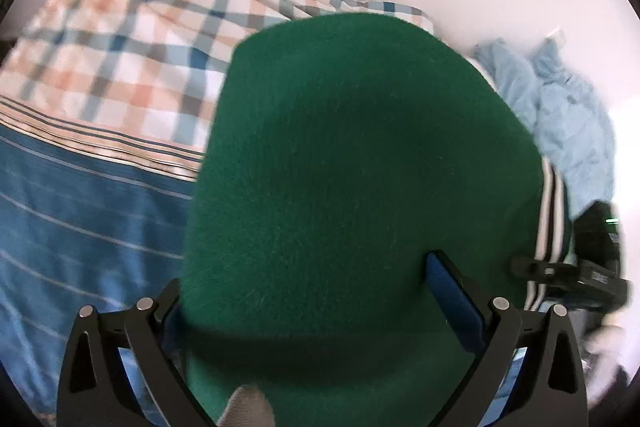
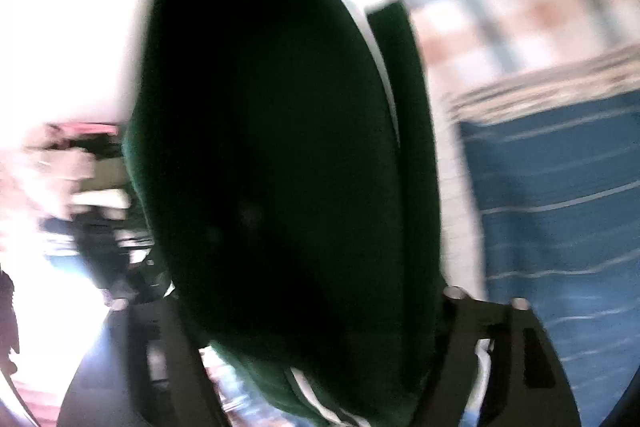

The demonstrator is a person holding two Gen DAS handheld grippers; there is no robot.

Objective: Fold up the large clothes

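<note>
A large green fleece garment (image 1: 352, 163) with black-and-white striped trim (image 1: 550, 219) fills the middle of the left wrist view. My left gripper (image 1: 320, 307) has the cloth lying across and between its blue-padded fingers (image 1: 456, 299); the fingers stand wide apart, so the grip is unclear. The right gripper (image 1: 568, 275) shows at the garment's striped edge. In the blurred right wrist view the same garment (image 2: 280, 167) hangs dark in front of the lens and hides my right gripper's (image 2: 316, 315) fingertips; its white stripe (image 2: 308, 391) runs between the arms.
A bed with a plaid cover (image 1: 132, 39) and a blue striped sheet (image 1: 80, 227) lies under the garment; it also shows in the right wrist view (image 2: 560, 207). A crumpled light blue garment (image 1: 560, 115) lies at the far right by the white wall.
</note>
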